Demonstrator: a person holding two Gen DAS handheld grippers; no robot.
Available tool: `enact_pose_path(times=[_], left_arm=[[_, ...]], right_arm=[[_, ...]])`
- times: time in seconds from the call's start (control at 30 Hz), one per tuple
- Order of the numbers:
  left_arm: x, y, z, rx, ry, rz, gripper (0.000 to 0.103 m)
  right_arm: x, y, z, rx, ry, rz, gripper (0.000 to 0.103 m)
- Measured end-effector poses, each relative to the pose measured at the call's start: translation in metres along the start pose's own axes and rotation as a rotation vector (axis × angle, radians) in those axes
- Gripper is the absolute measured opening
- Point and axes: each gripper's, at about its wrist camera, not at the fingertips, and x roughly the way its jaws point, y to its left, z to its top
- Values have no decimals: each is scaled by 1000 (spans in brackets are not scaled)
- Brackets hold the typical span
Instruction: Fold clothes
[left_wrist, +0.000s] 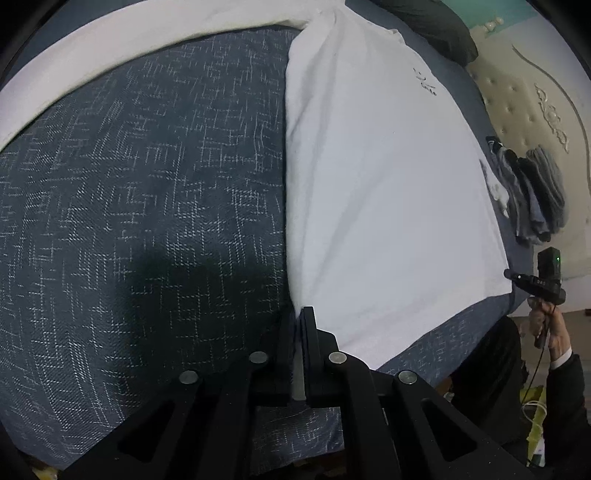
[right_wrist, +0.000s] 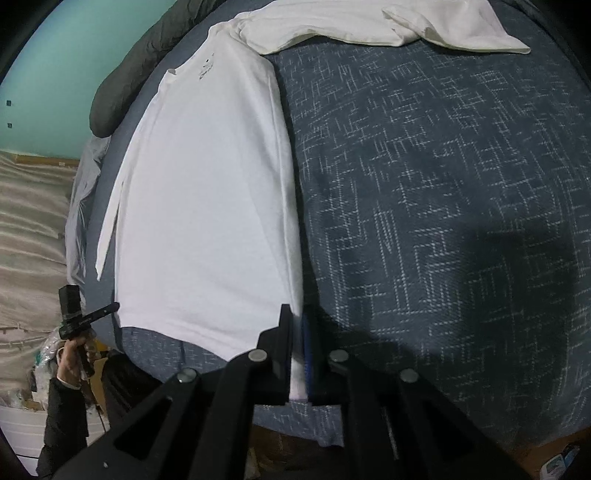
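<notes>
Pinching near hem corner of white shirt (left_wrist: 388, 177), left gripper (left_wrist: 298, 325) nearly closed on fabric. Right gripper (right_wrist: 297, 325) likewise clamped on near hem. Shirt lies flat on blue patterned bedspread (left_wrist: 147, 184), sleeve stretched across far side.

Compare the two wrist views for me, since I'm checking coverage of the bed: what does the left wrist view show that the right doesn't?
Only the left wrist view shows the folded grey clothes by the quilted cream headboard. Only the right wrist view shows the turquoise wall and the spread white sleeve. Both show the white long-sleeved shirt on the dark blue patterned bedcover, with the left gripper and right gripper each shut on its hem.
</notes>
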Motion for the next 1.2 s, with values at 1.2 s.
enact_pose_path(times=[1.2], left_arm=[[32,-69,156,30,-411,-25,32]], right_arm=[[49,29,218,134,-283,85,42]])
